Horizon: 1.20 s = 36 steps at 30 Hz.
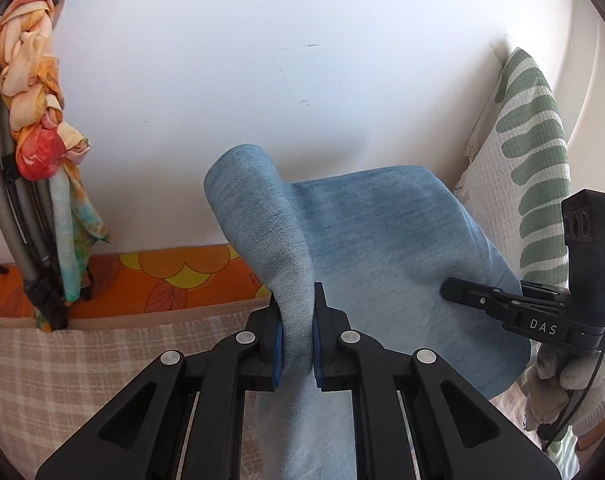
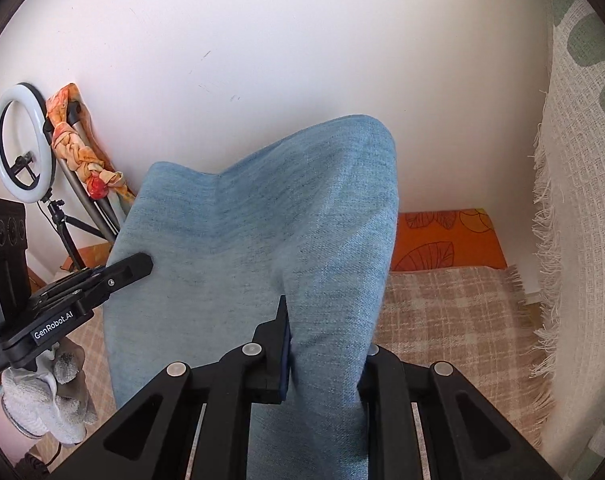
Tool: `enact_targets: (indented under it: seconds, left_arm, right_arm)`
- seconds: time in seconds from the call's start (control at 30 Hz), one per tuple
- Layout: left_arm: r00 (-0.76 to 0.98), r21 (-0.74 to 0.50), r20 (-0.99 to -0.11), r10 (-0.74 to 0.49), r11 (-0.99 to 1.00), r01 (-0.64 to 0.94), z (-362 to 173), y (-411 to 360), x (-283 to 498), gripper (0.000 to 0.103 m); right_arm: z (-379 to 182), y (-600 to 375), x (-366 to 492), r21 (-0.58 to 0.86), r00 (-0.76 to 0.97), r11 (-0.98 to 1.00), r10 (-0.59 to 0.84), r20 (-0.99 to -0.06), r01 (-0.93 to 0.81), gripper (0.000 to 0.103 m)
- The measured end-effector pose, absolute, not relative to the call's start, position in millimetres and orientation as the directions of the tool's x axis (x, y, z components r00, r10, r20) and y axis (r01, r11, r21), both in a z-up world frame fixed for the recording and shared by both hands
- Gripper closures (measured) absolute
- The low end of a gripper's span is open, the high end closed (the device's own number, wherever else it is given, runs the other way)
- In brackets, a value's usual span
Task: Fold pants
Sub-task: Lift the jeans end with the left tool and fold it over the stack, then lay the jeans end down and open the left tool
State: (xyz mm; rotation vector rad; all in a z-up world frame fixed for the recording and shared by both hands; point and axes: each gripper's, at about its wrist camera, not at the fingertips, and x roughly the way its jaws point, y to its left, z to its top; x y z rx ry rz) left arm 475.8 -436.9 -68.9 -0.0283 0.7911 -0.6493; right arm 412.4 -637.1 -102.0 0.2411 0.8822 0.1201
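Note:
The light blue pants [image 1: 374,240] hang lifted in the air between both grippers, in front of a white wall. My left gripper [image 1: 297,332] is shut on a bunched edge of the pants, which loops up over the fingers. It also shows at the left of the right wrist view [image 2: 138,266], against the cloth. My right gripper [image 2: 326,348] is shut on the other edge of the pants [image 2: 262,248]; the cloth drapes over its right finger and hides it. The right gripper also shows in the left wrist view [image 1: 458,290].
A beige checked cover [image 2: 454,320] lies below, with an orange flowered cushion [image 1: 170,280] at the wall. A ring light on a tripod [image 2: 22,152] and a knotted orange scarf [image 1: 34,92] stand at the left. A green-patterned white throw [image 1: 534,168] hangs at the right.

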Motion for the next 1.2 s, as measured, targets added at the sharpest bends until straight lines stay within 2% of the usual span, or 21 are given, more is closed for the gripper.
enact_targets:
  seconds: [0.27, 0.37, 0.43, 0.5, 0.53, 0.6, 0.63, 0.7, 0.8, 1.1, 1.2]
  left_arm:
    - [0.505, -0.234, -0.713, -0.487, 0.844, 0.483, -108.0, -446.8, 504.8, 0.093]
    - [0.493, -0.220, -0.734, -0.468, 0.850, 0.479, -114.6, -445.8, 511.3, 0.090]
    - [0.513, -0.175, -0.742, -0.433, 0.863, 0.475, -114.6, -445.7, 510.3, 0.085]
    - [0.539, -0.137, -0.744, -0.394, 0.880, 0.455, -112.6, -443.2, 508.3, 0.079]
    - [0.554, -0.125, -0.739, -0.383, 0.887, 0.445, -111.0, -439.8, 508.9, 0.078]
    - [0.557, -0.136, -0.735, -0.385, 0.890, 0.435, -106.6, -432.1, 510.0, 0.075]
    - [0.558, -0.139, -0.734, -0.387, 0.890, 0.434, -103.9, -429.0, 509.1, 0.072]
    - [0.568, -0.126, -0.730, -0.380, 0.891, 0.435, -97.9, -425.0, 505.5, 0.071]
    - [0.570, -0.126, -0.726, -0.385, 0.889, 0.441, -90.6, -416.0, 501.1, 0.071]
    - [0.570, -0.139, -0.708, -0.417, 0.874, 0.466, -59.4, -405.1, 470.6, 0.067]
    - [0.581, -0.135, -0.696, -0.423, 0.871, 0.473, -44.5, -398.2, 457.6, 0.060]
  right_arm:
    - [-146.6, -644.9, 442.6, 0.213, 0.577, 0.977, 0.157, -0.802, 0.029, 0.088]
    - [-150.6, -646.3, 445.3, 0.177, 0.575, 0.983, 0.119, -0.809, 0.046, 0.084]
    - [-150.6, -641.8, 446.3, 0.119, 0.572, 0.991, 0.064, -0.818, 0.059, 0.075]
    - [-151.6, -638.2, 448.6, 0.090, 0.562, 0.993, 0.034, -0.827, 0.071, 0.075]
    - [-151.7, -637.1, 448.4, 0.077, 0.560, 0.994, 0.019, -0.828, 0.081, 0.070]
    - [-150.8, -632.4, 446.5, 0.039, 0.558, 0.995, -0.021, -0.830, 0.095, 0.066]
    - [-150.1, -630.9, 445.7, 0.016, 0.556, 0.994, -0.047, -0.830, 0.107, 0.057]
    - [-147.9, -633.1, 443.9, -0.043, 0.548, 0.987, -0.121, -0.828, 0.153, 0.049]
    - [-140.0, -641.3, 435.6, -0.057, 0.550, 0.978, -0.160, -0.820, 0.201, 0.048]
    - [-104.0, -647.5, 394.0, -0.014, 0.590, 0.975, -0.144, -0.794, 0.220, 0.044]
    - [-92.1, -639.7, 380.7, -0.003, 0.613, 0.977, -0.137, -0.778, 0.215, 0.043]
